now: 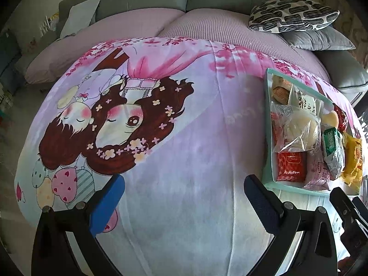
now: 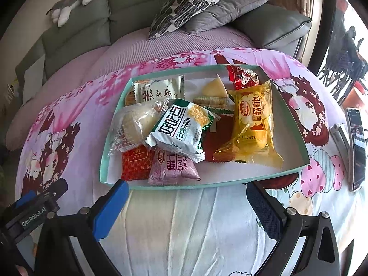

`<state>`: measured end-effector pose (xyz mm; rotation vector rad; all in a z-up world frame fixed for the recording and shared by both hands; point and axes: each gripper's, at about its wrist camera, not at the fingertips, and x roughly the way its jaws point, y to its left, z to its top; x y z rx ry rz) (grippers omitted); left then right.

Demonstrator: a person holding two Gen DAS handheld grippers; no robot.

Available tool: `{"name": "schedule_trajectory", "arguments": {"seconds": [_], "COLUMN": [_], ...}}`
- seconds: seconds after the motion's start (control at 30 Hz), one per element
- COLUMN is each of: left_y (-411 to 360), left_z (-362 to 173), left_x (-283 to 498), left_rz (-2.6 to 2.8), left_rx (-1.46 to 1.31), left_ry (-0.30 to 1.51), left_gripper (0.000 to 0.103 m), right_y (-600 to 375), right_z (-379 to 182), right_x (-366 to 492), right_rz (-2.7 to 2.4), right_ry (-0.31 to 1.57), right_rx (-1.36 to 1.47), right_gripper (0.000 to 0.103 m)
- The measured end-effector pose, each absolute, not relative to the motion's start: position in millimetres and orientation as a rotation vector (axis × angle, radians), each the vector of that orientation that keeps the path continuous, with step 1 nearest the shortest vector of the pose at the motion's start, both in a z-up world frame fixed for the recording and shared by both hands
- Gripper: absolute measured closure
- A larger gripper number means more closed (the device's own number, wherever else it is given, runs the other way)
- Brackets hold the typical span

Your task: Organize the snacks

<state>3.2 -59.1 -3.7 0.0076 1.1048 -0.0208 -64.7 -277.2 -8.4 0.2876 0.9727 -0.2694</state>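
On the cartoon-print blanket [image 2: 174, 218] | snack packets heaped in a teal tray [image 2: 103, 161] | left tongs [image 1: 184, 197] and right tongs [image 2: 186, 203] gape wide, empty | yellow bread pack [image 2: 253, 124] looks light, crinkly, crushable; best pinched by its sealed end.

Black-framed tongs [image 2: 185, 204], blue textured pads [image 2: 110, 209], silver screws, "GenRobot.AI" marking.

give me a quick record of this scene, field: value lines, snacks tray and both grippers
surface: cartoon-print blanket over a sofa
tray: teal-rimmed tray resting on the blanket
contents: yellow bread packet, white-green packet, pink packet, red packet, others piled together
left gripper: open, empty, tray off to its right
right gripper: open, empty, just short of tray's near rim
beside tray: phone
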Motion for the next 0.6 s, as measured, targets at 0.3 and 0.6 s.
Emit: {"name": "schedule_trajectory", "arguments": {"seconds": [0.3,0.6], "left_y": [-60.6,-61.7], "left_z": [-5.7,-6.7], "left_x": [3.7,3.8], "left_rz": [-0.027,-0.034], "left_rx": [0.010,0.012], "left_ry": [1.115,1.119], "left_gripper": [0.000,0.000], "right_y": [-277.2,-277.0], "right_z": [-8.8,-10.4], "right_x": [-64.7,-64.2], "right_rz": [-0.276,-0.277], "right_ry": [0.978,0.987], "right_rx": [0.291,0.289], "right_gripper": [0.000,0.000]}}
